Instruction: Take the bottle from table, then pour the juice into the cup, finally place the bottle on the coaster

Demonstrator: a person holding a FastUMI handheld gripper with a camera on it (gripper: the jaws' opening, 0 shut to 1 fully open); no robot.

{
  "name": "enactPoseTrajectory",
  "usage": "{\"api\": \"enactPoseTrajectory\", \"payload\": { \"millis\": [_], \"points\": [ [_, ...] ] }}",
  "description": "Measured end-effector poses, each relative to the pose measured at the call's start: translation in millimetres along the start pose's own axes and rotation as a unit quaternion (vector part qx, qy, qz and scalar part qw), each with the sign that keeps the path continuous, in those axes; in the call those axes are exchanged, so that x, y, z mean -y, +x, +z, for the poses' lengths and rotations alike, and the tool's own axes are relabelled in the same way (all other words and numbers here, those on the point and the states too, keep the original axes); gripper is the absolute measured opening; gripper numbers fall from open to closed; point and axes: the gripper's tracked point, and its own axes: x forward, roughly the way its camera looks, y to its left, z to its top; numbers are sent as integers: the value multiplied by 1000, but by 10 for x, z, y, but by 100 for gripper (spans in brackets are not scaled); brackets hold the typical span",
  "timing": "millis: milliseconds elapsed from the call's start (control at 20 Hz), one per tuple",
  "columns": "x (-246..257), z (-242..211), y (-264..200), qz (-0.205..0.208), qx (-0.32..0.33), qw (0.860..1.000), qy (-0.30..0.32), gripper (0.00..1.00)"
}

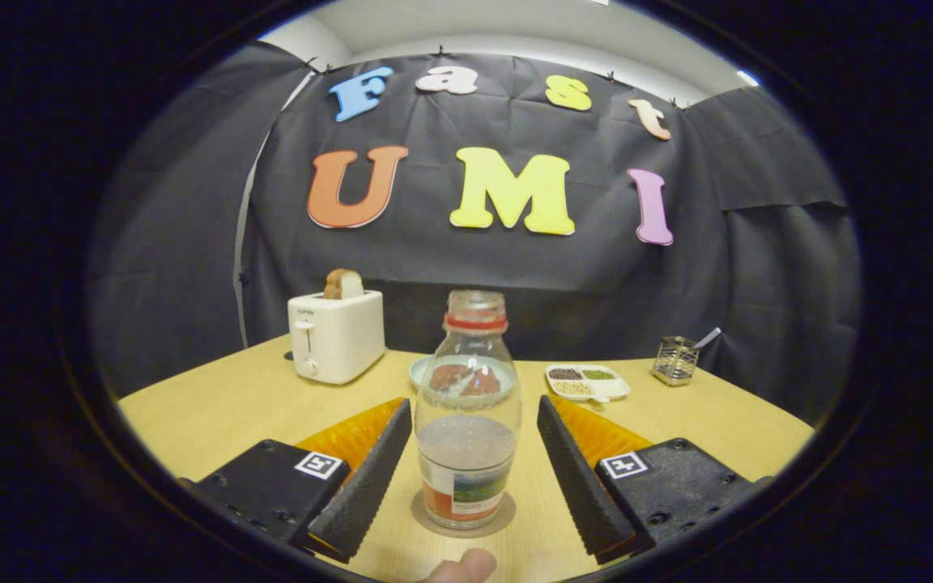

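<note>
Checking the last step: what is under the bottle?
The bottle stands on a round coaster; only its rim shows, the middle is covered. The open gripper flanks the bottle without touching.

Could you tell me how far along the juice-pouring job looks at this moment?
The bottle stands upright on the coaster between the open gripper fingers, neither touching it, so placing looks done. It has no cap and is partly full; whether juice was poured cannot be told. Nothing is in hand.

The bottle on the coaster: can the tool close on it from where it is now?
Probably yes. The bottle stands upright on the coaster between the open tool fingers, with a gap on each side and nothing between them and the glass.
</note>
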Motion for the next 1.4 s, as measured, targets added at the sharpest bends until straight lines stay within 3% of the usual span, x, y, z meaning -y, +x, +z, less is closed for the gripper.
{"api": "enactPoseTrajectory", "payload": {
  "millis": [250,700,1050,1400],
  "points": [
    [40,470,-313,7,9,1000,3,100],
    [229,1269,-1322,18,24,999,20,100],
    [305,1466,-1984,12,20,1000,14,100],
    [159,1541,-2364,9,37,999,14,100]
  ]
}}
